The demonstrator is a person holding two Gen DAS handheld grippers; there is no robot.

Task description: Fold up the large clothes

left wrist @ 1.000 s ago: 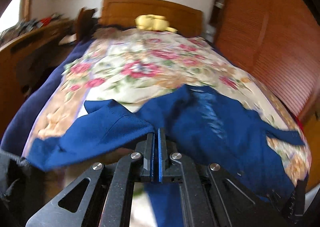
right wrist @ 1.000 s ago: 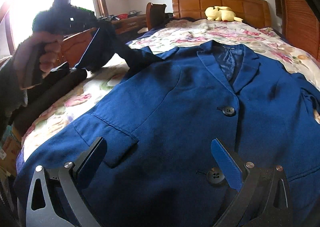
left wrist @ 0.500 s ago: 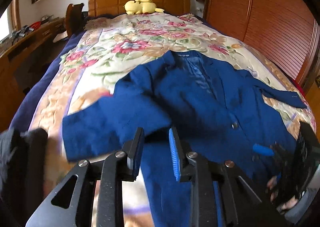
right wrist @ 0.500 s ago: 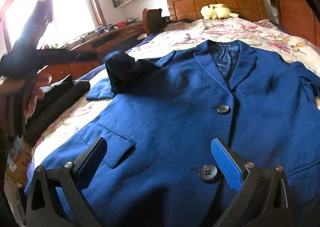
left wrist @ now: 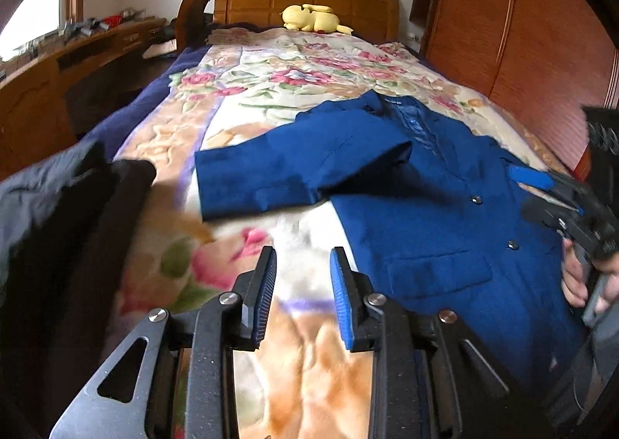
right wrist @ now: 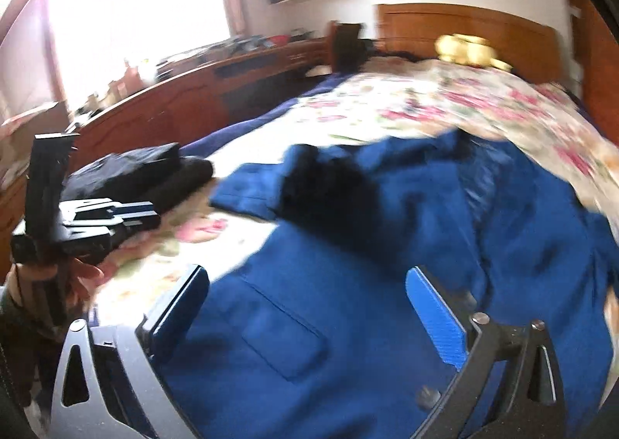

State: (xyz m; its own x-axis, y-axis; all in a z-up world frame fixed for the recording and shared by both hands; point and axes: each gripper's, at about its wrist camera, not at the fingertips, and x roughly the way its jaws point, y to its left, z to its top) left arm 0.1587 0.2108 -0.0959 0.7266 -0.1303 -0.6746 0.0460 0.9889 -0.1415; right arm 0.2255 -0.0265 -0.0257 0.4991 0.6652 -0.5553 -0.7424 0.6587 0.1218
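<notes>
Blue blazer (left wrist: 445, 214) is the thing getting folded, and what just changed is that the left gripper (left wrist: 301, 299) let go of the sleeve (left wrist: 286, 175). Its jaws have just been opening and now sit a narrow gap apart with nothing between them, pulled back over bare floral blanket (left wrist: 271, 98) at the near edge of the bed. So I'd say the first sleeve fold is dropped in place and the other side is next. Right gripper (right wrist: 309, 311) is wide, jaws have just been closing a touch, nothing pinched, hovering over the near front panel by the pocket (right wrist: 282, 338).

Looks-wise: blazer lies face up on the right half of the bed, collar at the far end, two dark buttons down the front, pocket flap near. That sleeve lies crosswise, cuff sticking out left onto the blanket, a bit rumpled at the shoulder. Right view is blurry. Further back there's a yellow plush toy (left wrist: 313, 19) by the headboard
</notes>
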